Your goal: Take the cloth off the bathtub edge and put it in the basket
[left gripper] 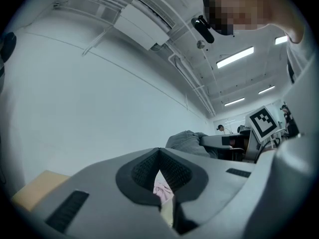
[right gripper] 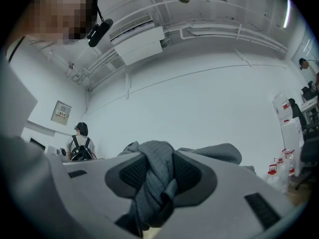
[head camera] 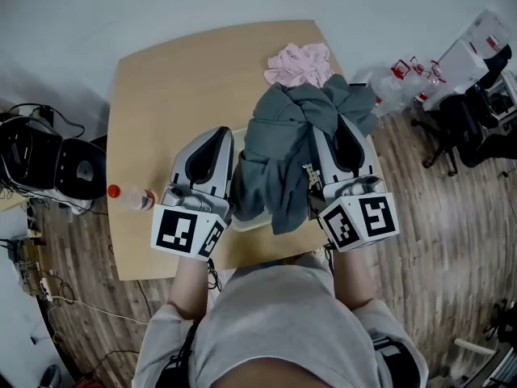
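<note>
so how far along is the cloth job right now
Lifted already: the dark grey fabric cloth hangs bunched above the tan wooden table. In hand: the right hand-held gripper is shut on it; the left hand-held gripper is shut, empty. To do: dropping it in the basket, which I can't identify here.

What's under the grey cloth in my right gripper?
Only a pale rim shows beneath the grey cloth hanging from the right gripper; the cloth covers the rest.
</note>
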Motion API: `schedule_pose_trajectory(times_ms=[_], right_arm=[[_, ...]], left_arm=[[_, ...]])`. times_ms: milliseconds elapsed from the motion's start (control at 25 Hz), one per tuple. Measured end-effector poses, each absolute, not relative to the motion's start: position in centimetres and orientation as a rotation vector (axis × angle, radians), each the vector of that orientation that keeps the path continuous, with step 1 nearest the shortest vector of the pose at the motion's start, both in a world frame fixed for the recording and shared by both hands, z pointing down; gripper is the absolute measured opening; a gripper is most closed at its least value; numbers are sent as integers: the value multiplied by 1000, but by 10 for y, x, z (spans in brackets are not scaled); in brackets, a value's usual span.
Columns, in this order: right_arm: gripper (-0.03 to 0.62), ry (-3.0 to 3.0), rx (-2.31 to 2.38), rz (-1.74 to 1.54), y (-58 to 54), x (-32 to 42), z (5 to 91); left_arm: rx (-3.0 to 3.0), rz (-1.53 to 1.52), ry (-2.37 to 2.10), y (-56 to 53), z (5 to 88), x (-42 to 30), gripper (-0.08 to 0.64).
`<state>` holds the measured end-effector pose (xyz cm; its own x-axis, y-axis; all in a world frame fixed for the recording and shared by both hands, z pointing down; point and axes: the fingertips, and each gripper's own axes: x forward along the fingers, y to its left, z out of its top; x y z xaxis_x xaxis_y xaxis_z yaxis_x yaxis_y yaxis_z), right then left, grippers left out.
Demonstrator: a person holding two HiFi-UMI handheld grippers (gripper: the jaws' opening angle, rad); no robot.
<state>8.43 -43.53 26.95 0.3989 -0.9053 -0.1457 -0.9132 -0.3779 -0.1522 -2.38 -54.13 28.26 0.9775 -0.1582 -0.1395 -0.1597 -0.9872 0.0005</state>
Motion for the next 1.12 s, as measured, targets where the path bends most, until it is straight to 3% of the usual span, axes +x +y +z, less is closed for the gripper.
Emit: schedule_pose_trajectory(times_ms=[1120], right_arm=[[147, 1529, -2662, -601, -478, 109, 429]], left_arm=[[-3270, 20, 124, -578, 359, 13, 12]])
